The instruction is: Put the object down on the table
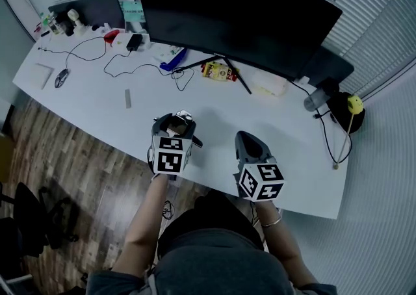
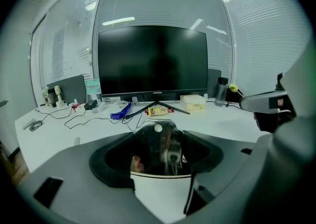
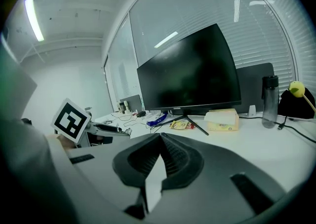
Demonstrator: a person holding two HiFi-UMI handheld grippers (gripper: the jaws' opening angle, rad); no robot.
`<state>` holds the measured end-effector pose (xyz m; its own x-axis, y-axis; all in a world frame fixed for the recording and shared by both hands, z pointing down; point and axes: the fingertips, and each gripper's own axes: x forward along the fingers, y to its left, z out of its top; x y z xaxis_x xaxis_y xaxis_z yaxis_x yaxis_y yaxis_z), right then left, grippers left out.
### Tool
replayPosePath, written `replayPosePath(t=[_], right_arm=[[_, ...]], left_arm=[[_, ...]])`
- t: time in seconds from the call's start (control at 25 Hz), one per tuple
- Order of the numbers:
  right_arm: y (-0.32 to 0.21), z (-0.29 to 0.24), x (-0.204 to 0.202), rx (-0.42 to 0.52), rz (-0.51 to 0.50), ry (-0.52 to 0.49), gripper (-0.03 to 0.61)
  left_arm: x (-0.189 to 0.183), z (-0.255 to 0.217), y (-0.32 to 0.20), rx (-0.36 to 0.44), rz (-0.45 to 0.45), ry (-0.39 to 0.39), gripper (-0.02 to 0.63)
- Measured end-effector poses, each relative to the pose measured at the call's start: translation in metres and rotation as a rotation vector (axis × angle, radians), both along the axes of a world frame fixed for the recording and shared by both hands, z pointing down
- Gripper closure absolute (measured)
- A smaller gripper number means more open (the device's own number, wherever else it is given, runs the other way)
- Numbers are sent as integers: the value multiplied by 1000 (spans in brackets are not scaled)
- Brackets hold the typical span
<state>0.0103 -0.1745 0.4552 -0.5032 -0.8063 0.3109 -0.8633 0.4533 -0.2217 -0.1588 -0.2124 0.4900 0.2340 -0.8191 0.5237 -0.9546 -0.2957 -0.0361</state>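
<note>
The shiny object (image 2: 159, 145) between the left gripper (image 2: 160, 161) jaws shows only warped reflections, so its kind cannot be told, and the gripper body hides its lower part. In the head view that gripper covers most of it. The top edge cuts off the monitor (image 1: 227, 8). Small items (image 1: 62, 22) at the table (image 1: 97, 102) corner are too small to name.

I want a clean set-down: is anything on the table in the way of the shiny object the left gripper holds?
Nothing visible does. The left gripper holds the shiny metal object over a bare stretch of the white table; the monitor stand and the small grey stick lie well away from it.
</note>
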Motion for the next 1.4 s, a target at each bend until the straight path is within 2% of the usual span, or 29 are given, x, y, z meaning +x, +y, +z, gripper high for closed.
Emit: replayPosePath(t=[0.6, 1.4], right_arm=[[-26, 6, 26, -18, 55, -10, 572], [-39, 19, 37, -55, 90, -10, 572]], left_arm=[[38, 20, -73, -47, 53, -4, 307], [85, 59, -135, -101, 171, -128, 307]])
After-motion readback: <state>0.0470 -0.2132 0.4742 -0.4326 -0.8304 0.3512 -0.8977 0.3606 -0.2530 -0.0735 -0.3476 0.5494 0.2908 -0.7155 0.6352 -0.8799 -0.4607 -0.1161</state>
